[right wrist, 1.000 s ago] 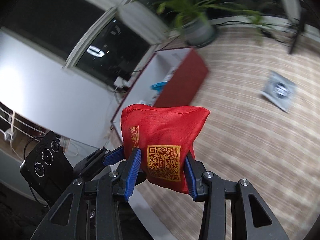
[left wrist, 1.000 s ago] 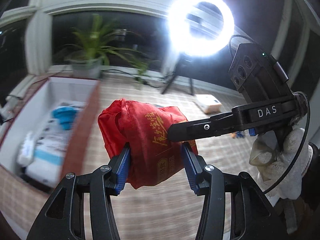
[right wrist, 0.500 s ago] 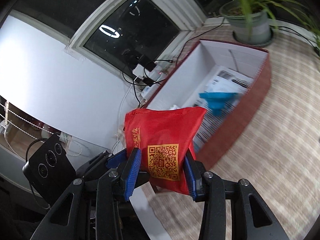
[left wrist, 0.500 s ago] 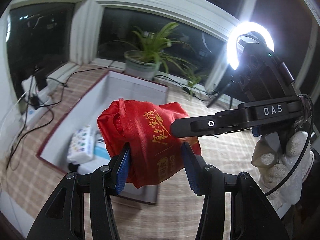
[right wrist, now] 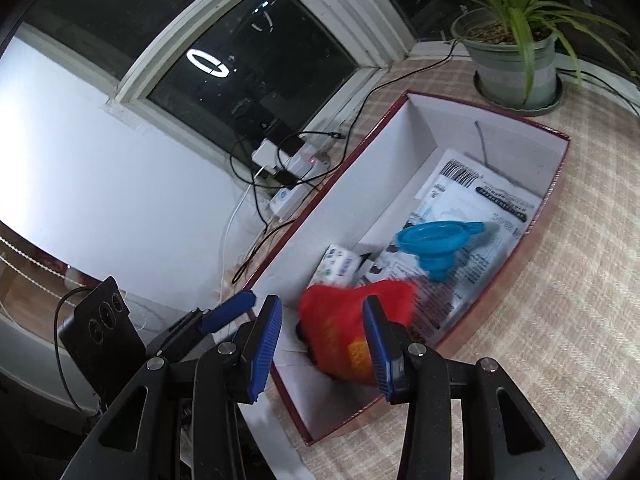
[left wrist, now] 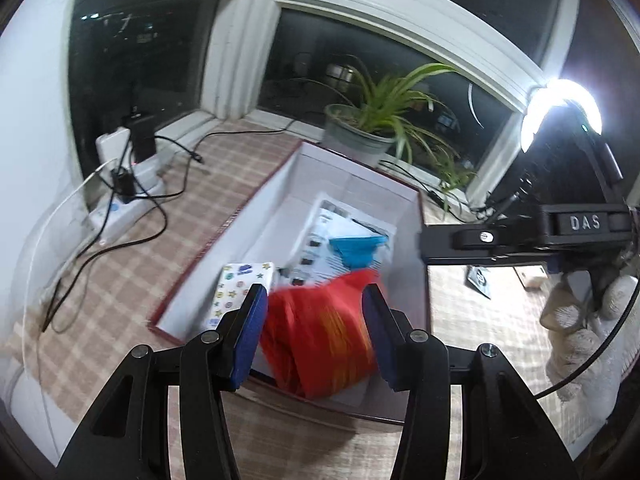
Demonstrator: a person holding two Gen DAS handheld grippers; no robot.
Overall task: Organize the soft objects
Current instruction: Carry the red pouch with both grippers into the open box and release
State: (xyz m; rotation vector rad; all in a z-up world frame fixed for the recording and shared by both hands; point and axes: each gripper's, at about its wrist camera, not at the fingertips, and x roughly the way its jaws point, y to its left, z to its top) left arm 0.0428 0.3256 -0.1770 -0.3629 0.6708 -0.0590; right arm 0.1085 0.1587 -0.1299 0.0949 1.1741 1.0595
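Note:
A red cloth bag (left wrist: pixel 320 336) with yellow print is blurred and falling into the near end of the red box with a white inside (left wrist: pixel 352 184). It also shows in the right wrist view (right wrist: pixel 356 332), inside the box (right wrist: pixel 452 120). My left gripper (left wrist: pixel 314 340) is open above the box, its blue pads apart and clear of the bag. My right gripper (right wrist: pixel 322 346) is open too, beside the left one. Neither holds anything.
In the box lie a blue collapsible funnel (right wrist: pixel 436 244), white printed packets (right wrist: pixel 480 196) and a tissue pack with stars (left wrist: pixel 240 292). A potted plant (left wrist: pixel 368 128) stands behind the box. Power strips and cables (left wrist: pixel 124 184) lie left. A ring light (left wrist: pixel 560 108) shines right.
Both grippers have swung over the box and opened. The red bag, held by both a moment ago, has been let go and is dropping into the box.

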